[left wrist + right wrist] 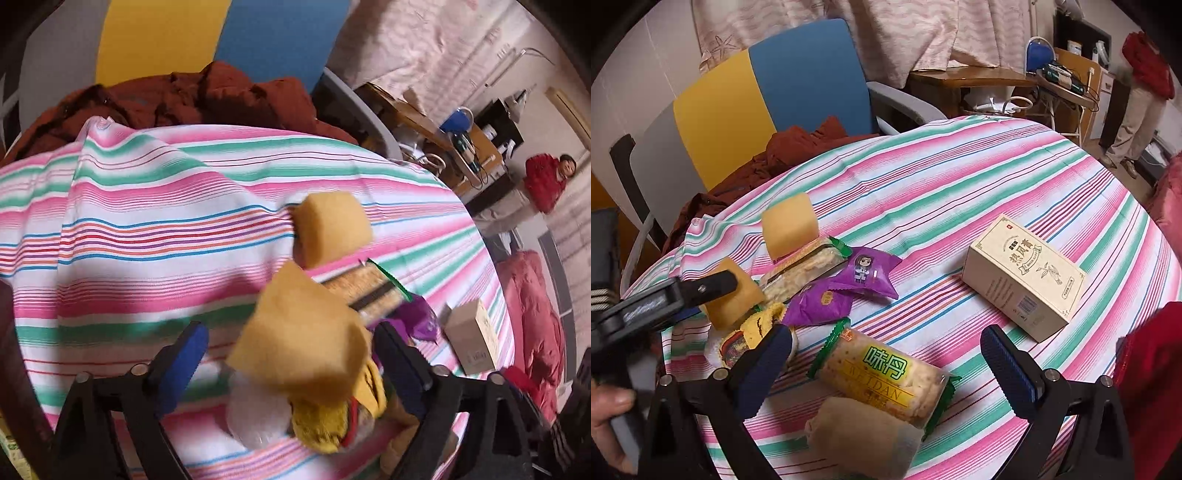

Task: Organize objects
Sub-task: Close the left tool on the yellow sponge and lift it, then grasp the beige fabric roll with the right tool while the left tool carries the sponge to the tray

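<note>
Left gripper: its blue-padded fingers stand apart, and a yellow sponge-cake piece sits between them; the picture is blurred, and whether the pads touch the cake cannot be told. In the right wrist view this gripper enters from 9 o'clock, its black finger lying across the same cake piece.

Right gripper: jaws wide apart, holding nothing. It hangs over the striped tablecloth.

Cracker pack: green-ended, with a yellow label; it lies between the right gripper's fingers, slanting from 10 o'clock to 4 o'clock.

Wrapped roll: pale brown, touching the cracker pack at its 6 o'clock side, low between the right fingers.

Second sponge-cake piece: stands at 11 o'clock from the right gripper, resting on the end of another cracker pack. In the left wrist view it lies at 12 o'clock, just beyond the nearer piece.

Purple sachets: two, touching each other, just beside that second pack, at 12 o'clock from the right gripper.

Yellow-wrapped snack: just beside the right gripper's left finger, below the left gripper.

Beige carton: lies on its side at 1 o'clock from the right gripper, well apart from the snack cluster.

Chair: blue, yellow and grey back, beyond the table at 11 o'clock, with a rust-red garment on its seat.

Person in red: stands at the far 2 o'clock.
</note>
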